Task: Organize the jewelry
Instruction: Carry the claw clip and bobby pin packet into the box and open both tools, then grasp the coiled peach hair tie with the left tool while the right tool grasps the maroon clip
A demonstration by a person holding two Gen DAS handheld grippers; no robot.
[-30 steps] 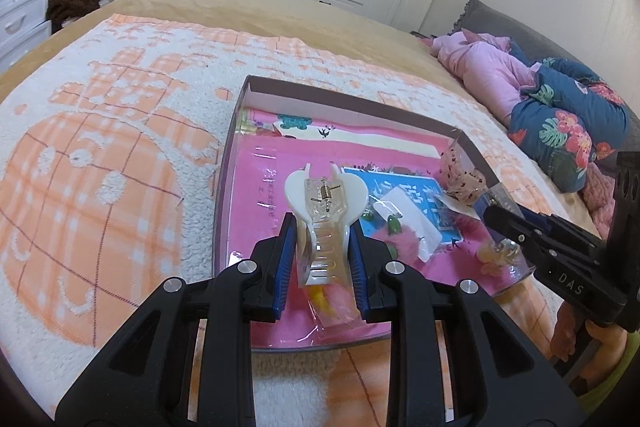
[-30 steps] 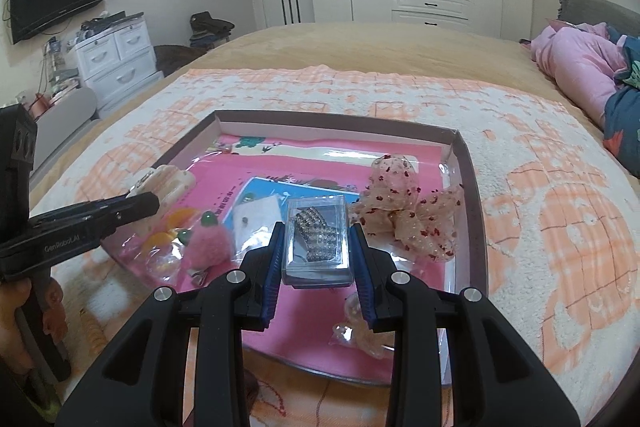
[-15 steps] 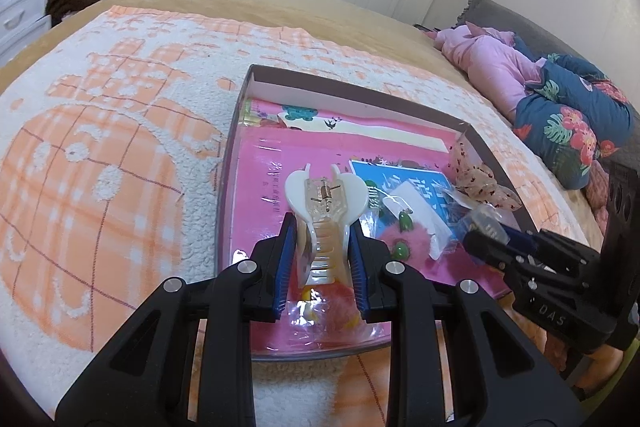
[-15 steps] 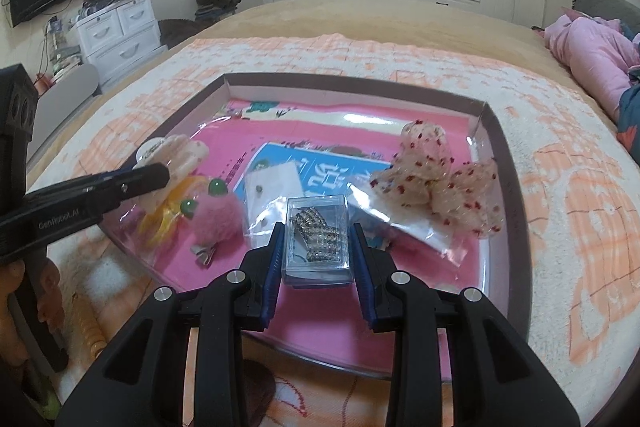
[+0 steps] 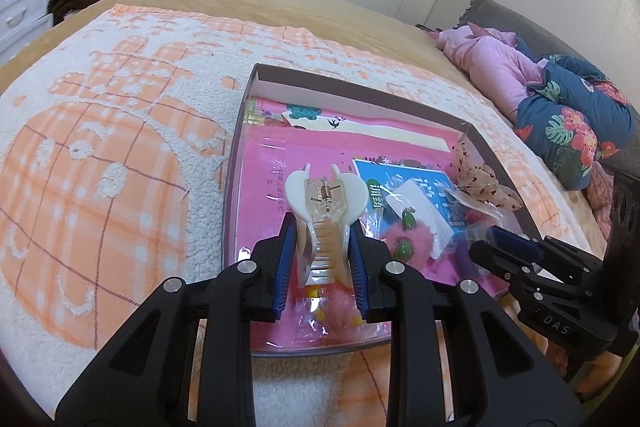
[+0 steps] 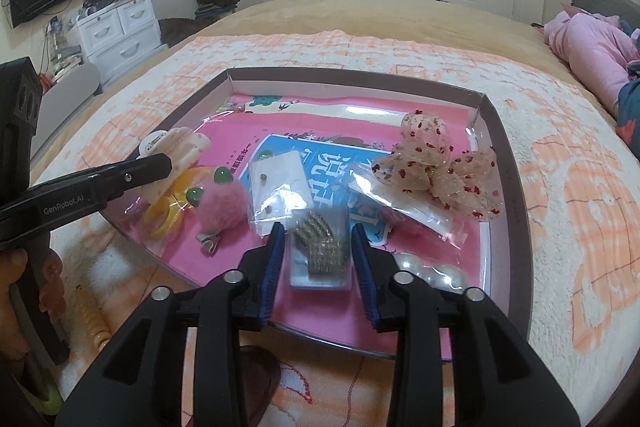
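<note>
A: The right gripper (image 6: 318,259) is opening; the small clear box of rhinestone pieces (image 6: 319,254) lies blurred between its jaws, no longer pinched, over the near edge of the tray (image 6: 506,147).

B: It should widen fully before lifting away. The left gripper (image 5: 322,255) clamps the white claw clip (image 5: 326,211) above the tray's near left.

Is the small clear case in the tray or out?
In: case lies over the tray floor, between the opening right gripper jaws.
</note>
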